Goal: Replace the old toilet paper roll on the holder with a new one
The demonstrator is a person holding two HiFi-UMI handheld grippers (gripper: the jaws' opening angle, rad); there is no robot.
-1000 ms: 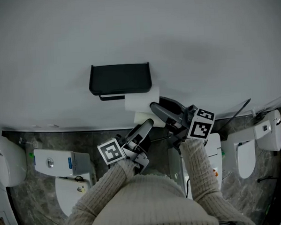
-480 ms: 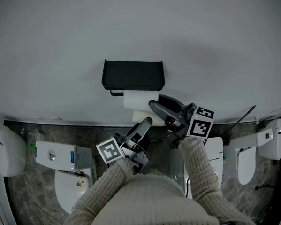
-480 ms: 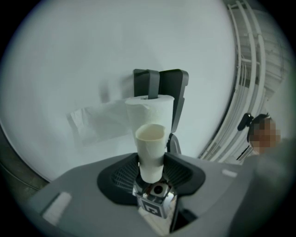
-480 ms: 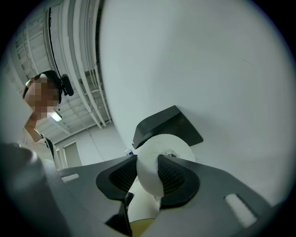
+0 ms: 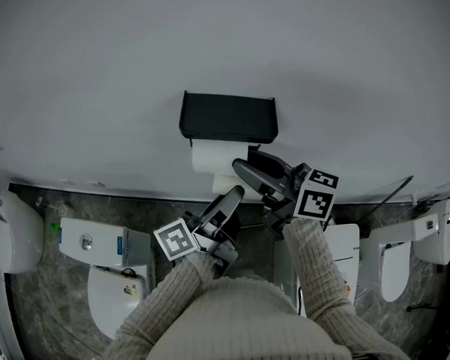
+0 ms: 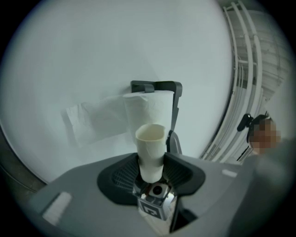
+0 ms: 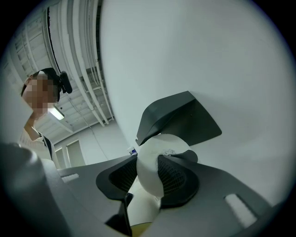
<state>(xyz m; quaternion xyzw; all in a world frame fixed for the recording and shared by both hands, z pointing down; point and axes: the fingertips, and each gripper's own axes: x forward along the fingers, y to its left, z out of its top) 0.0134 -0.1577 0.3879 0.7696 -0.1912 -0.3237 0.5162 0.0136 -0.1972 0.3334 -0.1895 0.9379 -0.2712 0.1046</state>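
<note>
A: Left claw [image 6: 151, 163]?
B: Clenched on a bare cardboard tube [image 6: 151, 150]. The tube stands straight out between the pads, open end pointing away from the claw. It sits just in front of the holder [image 6: 159, 86], not touching it.
A: Right claw [image 7: 149, 172]?
B: Grasping the full toilet paper roll [image 7: 155, 159], pads pressed on it from both sides. The roll is directly under the black holder's cover, close against the wall [image 5: 92, 84]. Cannot tell whether it is seated on the bar.
A: Anything loose?
B: One sheet [image 6: 95, 121] trails off the roll, lying flat along the wall.
A: Head view?
B: Both claws are close together beneath the holder, right one higher. The tube is just below the roll.
</note>
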